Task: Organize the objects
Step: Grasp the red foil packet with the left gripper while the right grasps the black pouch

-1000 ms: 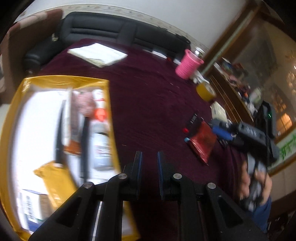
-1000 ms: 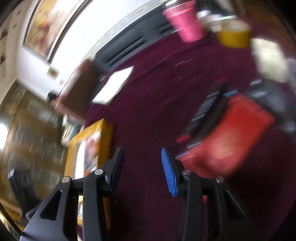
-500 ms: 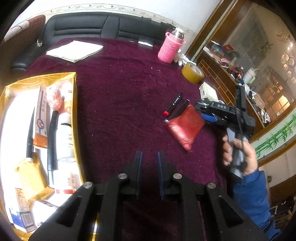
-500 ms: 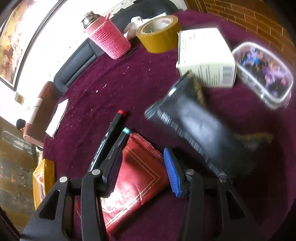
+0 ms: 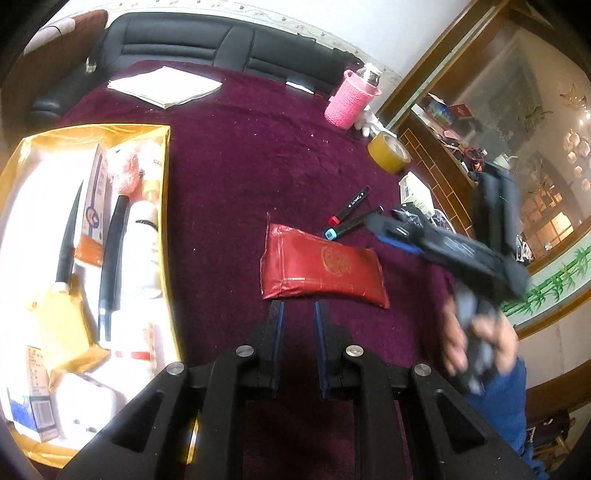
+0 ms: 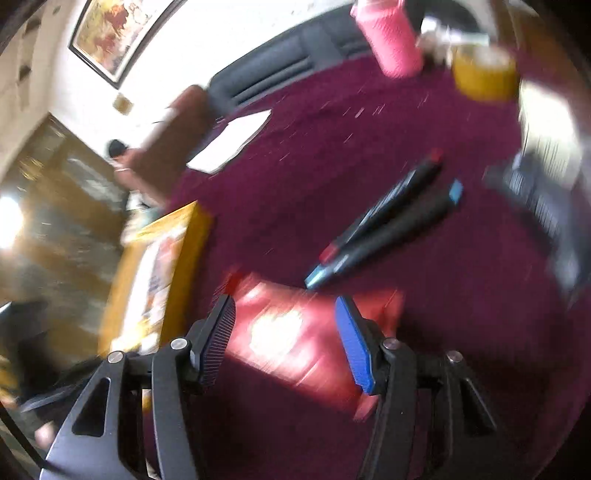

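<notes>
left gripper (image 5: pixel 298 308): fingers narrowly parted, empty, lower centre | right gripper (image 6: pixel 285 317): fingers wide apart, empty, above red packet (image 6: pixel 295 336) | markers (image 6: pixel 384 218): centre right on counter (image 6: pixel 295 147)

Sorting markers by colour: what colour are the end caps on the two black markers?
One marker has a red cap, the other light blue; clearest in the left wrist view.

Print on marker (image 5: pixel 353 204) and boxed items (image 5: pixel 37 398), too blurred to read

Home living rm: sofa (image 5: pixel 229 44), painting (image 6: pixel 114 33)
</notes>
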`<state>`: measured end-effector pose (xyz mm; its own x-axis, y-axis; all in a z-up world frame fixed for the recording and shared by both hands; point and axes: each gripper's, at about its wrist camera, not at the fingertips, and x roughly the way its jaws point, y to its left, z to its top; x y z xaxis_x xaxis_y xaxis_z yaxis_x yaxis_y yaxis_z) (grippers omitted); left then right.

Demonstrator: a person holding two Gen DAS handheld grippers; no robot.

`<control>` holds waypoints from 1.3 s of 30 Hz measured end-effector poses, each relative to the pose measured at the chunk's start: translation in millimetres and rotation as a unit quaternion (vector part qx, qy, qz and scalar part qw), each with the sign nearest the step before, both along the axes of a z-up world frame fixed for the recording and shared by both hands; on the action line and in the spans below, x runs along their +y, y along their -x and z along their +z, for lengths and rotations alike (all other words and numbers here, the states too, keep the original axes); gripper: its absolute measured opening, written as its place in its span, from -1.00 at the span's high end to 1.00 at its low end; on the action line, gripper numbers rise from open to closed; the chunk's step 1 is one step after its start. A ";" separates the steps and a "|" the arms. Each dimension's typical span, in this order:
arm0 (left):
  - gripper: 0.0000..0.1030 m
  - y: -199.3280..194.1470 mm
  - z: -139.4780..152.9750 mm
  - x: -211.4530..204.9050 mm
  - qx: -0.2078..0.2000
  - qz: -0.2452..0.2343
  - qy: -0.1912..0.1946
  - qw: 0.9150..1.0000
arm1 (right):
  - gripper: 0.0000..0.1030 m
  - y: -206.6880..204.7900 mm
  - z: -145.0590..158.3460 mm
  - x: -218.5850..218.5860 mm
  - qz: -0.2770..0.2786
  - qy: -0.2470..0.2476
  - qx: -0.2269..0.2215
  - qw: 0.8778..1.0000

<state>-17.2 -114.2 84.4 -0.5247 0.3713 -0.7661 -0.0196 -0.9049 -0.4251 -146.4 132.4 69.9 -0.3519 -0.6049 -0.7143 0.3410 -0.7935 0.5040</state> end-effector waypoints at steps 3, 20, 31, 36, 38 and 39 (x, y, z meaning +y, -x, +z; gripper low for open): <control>0.75 -4.7 -2.2 0.8 -0.003 0.001 0.000 1.000 | -0.07 25.8 -19.5 -3.4 -0.004 -0.009 0.001 1.000; 0.11 14.7 -16.6 35.5 -0.012 -0.020 0.058 0.998 | -0.24 -40.7 -15.4 10.1 0.012 0.098 -0.052 0.994; -0.14 37.8 -44.1 100.5 -0.005 -0.178 0.222 0.959 | -0.24 -36.8 -17.0 65.1 -0.057 0.150 0.027 0.987; -0.26 52.8 -57.5 113.6 -0.009 -0.169 0.249 0.954 | -0.24 -31.1 -14.3 73.5 -0.077 0.153 0.036 0.985; -0.25 52.6 -63.7 114.9 -0.013 -0.159 0.246 0.956 | -0.24 -31.2 -7.6 78.4 -0.090 0.143 0.049 0.984; -0.23 48.8 -65.1 114.6 -0.007 -0.155 0.247 0.957 | -0.24 -31.9 -5.2 80.5 -0.093 0.139 0.055 0.984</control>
<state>-66.0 0.4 19.3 -0.4358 0.0979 -0.8947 -0.3164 -0.9473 0.0505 -114.6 212.9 64.7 -0.5405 -0.6901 -0.4813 0.2677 -0.6833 0.6793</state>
